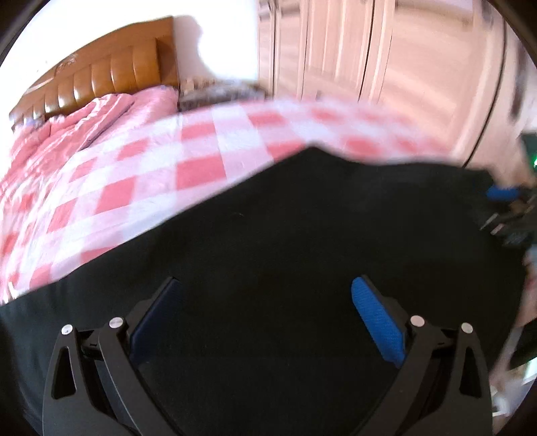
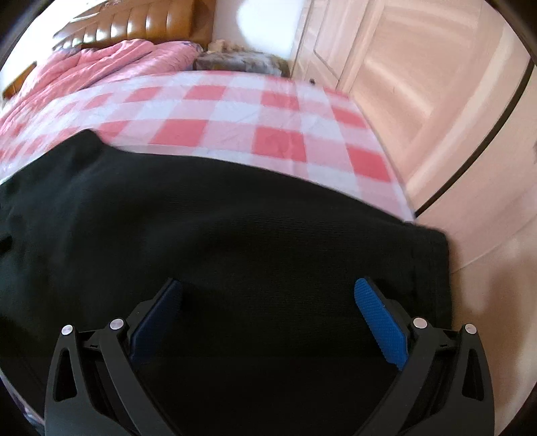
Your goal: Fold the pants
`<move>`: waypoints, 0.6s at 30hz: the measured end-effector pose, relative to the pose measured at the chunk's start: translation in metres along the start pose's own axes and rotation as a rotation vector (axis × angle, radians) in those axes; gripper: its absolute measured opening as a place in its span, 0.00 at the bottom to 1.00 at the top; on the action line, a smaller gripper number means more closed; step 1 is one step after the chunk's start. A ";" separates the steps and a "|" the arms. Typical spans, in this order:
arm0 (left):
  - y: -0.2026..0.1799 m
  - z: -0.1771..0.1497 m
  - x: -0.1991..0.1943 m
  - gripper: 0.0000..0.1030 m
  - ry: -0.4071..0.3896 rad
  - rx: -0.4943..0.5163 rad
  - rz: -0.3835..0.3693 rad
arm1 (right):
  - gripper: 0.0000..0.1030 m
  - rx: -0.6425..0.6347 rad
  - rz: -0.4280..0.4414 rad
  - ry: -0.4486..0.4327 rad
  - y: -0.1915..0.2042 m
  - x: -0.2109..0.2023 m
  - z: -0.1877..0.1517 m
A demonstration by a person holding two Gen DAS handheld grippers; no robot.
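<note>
Black pants (image 1: 302, 228) lie spread flat on a bed with a pink and white checked sheet (image 1: 161, 167). My left gripper (image 1: 266, 285) hovers over the dark cloth, its jaws wide apart with nothing between them. The right gripper (image 1: 501, 194) shows at the right edge of the left wrist view, by the pants' far end. In the right wrist view the pants (image 2: 218, 234) fill the lower half, their right edge near the bed's corner. My right gripper (image 2: 268, 286) is open above the cloth, blue pads (image 2: 381, 322) bare.
A rumpled pink quilt (image 2: 100, 63) lies at the head of the bed under a brown padded headboard (image 2: 134, 23). Pale wardrobe doors (image 2: 402, 67) stand to the right of the bed. The checked sheet (image 2: 235, 110) stretches beyond the pants.
</note>
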State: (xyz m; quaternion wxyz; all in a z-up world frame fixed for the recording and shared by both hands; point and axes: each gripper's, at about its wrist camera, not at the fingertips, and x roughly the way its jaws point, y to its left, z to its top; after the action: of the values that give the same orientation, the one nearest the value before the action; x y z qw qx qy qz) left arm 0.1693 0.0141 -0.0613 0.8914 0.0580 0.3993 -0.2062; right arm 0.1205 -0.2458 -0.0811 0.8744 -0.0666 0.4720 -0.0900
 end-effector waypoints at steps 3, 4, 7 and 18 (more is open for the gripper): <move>0.035 -0.024 -0.049 0.98 -0.097 -0.024 0.054 | 0.96 -0.114 0.126 -0.113 0.049 -0.041 -0.011; 0.054 -0.035 -0.059 0.98 -0.103 -0.050 0.108 | 0.96 -0.140 0.157 -0.130 0.063 -0.047 -0.013; 0.112 -0.068 -0.077 0.98 -0.072 -0.154 0.167 | 0.96 -0.234 0.289 -0.128 0.121 -0.055 -0.018; 0.202 -0.119 -0.074 0.99 -0.019 -0.279 0.277 | 0.96 -0.281 0.387 -0.042 0.211 -0.010 0.004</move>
State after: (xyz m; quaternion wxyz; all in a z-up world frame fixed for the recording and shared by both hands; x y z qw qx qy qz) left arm 0.1267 0.2533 -0.0998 0.9145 -0.0137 0.4037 -0.0246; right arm 0.1382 -0.0382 -0.1136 0.8672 -0.0978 0.4654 0.1474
